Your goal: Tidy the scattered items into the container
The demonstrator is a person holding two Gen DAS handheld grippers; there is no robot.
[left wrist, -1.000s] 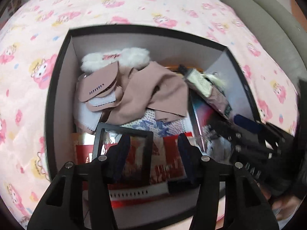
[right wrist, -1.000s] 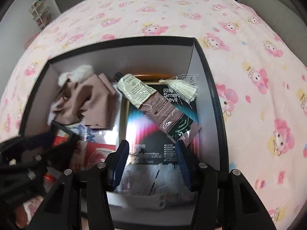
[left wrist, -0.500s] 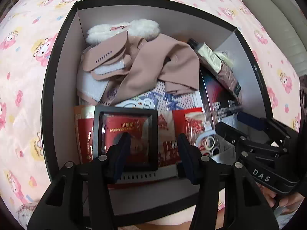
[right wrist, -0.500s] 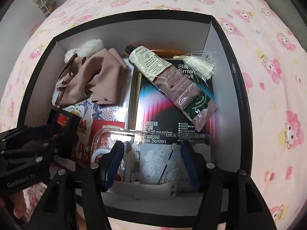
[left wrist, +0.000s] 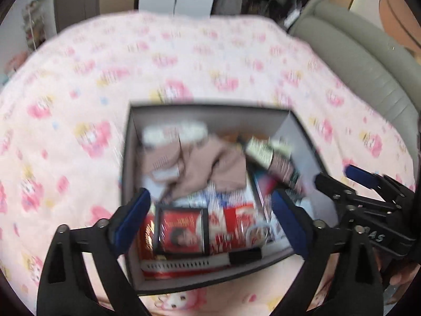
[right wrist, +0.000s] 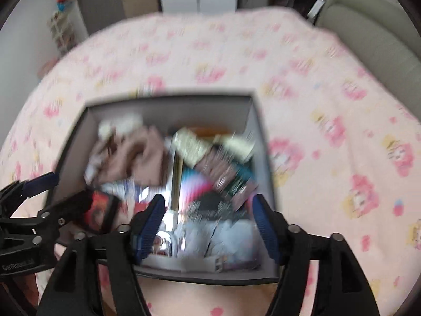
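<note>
A dark-rimmed box (left wrist: 210, 118) with grey walls sits on the bed, blurred by motion. It holds a pink cloth (left wrist: 210, 166), a cream and brown tube (left wrist: 271, 158), a black frame with a red picture (left wrist: 181, 230) and a white strap (left wrist: 184, 264) along its front wall. My left gripper (left wrist: 210, 208) hovers above the box's near half. Its jaws are opening, with nothing pressed between them. In the right wrist view my right gripper (right wrist: 208, 208) hangs over the same box (right wrist: 171, 110). Its jaws are opening too, and they hold nothing. The tube (right wrist: 210, 158) and cloth (right wrist: 136, 158) lie beyond it.
A pink cartoon-print bedspread (left wrist: 105, 79) surrounds the box on all sides. A grey padded sofa (left wrist: 355, 60) borders the bed at the right. Cupboards stand behind the bed and a small shelf stands at the left. The other gripper (left wrist: 368, 192) flanks the box's right side.
Both grippers have lifted up and back from the box, so it looks smaller and more of the room shows. Both pairs of jaws stand much wider. The items in the box have not moved.
</note>
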